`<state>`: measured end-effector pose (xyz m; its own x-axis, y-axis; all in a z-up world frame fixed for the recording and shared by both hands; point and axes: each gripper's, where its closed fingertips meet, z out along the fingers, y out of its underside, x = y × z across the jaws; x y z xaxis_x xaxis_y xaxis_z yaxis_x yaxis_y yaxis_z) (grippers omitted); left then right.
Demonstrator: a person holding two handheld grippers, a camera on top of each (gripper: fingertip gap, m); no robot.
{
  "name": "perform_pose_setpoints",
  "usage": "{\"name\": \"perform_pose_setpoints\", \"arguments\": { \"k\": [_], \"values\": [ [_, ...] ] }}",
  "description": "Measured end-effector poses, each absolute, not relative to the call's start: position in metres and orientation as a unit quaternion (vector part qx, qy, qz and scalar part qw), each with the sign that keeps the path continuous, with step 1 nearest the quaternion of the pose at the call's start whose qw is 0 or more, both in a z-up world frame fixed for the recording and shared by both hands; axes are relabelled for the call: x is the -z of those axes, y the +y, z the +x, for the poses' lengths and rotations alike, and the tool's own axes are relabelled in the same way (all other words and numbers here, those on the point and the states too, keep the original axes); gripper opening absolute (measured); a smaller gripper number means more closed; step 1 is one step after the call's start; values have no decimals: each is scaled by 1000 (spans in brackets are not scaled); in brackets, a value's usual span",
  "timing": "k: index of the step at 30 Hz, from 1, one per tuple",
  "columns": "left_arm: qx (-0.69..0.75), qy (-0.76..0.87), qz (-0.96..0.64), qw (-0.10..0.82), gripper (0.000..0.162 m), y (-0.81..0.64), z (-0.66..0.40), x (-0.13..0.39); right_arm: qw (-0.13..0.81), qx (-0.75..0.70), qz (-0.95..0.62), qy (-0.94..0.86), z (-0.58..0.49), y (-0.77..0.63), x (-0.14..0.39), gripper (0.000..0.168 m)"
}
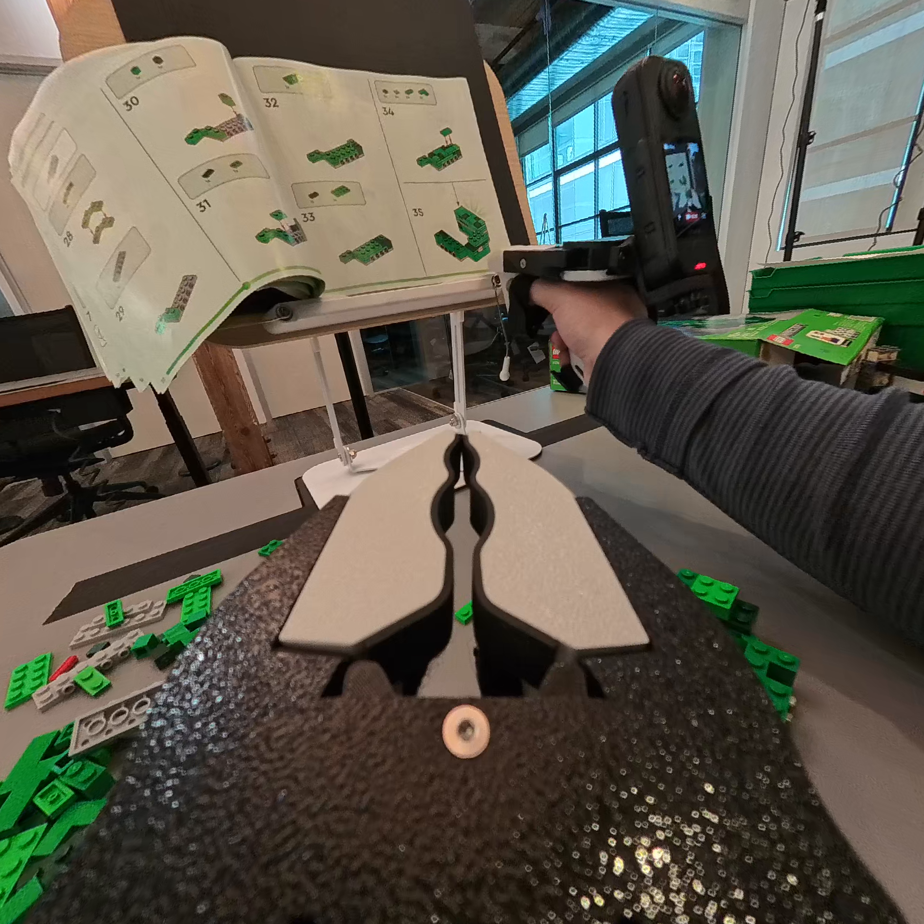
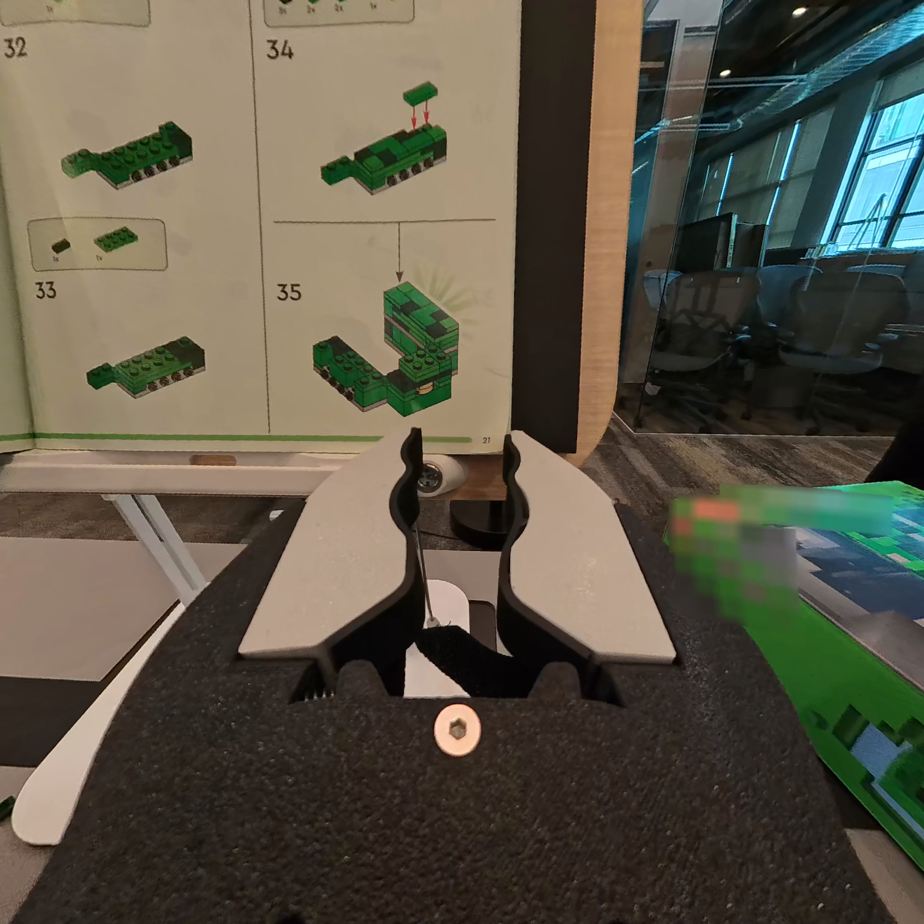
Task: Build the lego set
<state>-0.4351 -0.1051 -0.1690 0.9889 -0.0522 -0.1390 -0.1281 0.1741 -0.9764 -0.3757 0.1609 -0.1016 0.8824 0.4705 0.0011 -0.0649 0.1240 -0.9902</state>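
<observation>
Left wrist view: to the left of the left gripper (image 1: 462, 445) loose green and grey lego pieces (image 1: 105, 645) lay scattered on the grey table (image 1: 675, 510), with office chairs and a desk farther off on a carpeted floor. The gripper's fingers were pressed together, holding nothing, above the table. Ahead and above stood the open instruction booklet (image 1: 260, 165) on a white stand (image 1: 400, 305). A partly built green lego piece (image 1: 725, 600) lay just right of the gripper's body. Farther right a hand (image 1: 580, 325) held the right gripper (image 1: 507, 265) up at the stand's corner, before large windows. Right wrist view: the right gripper (image 2: 460, 440), spread and empty, pointed at the booklet's (image 2: 250, 225) lower right corner; a green lego box (image 2: 850, 650) lay to its right, glass-walled office beyond.
</observation>
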Motion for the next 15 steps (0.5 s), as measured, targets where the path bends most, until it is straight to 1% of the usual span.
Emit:
{"name": "perform_pose_setpoints", "arguments": {
  "k": [7,15],
  "values": [
    [-23,71,-642,763,0,-105,-434,169,735,-174,-635,-162,-375,161,101,29],
    [-23,73,-643,762,0,-105,-434,169,743,-156,-631,-160,-372,160,101,22]
  ]
}}
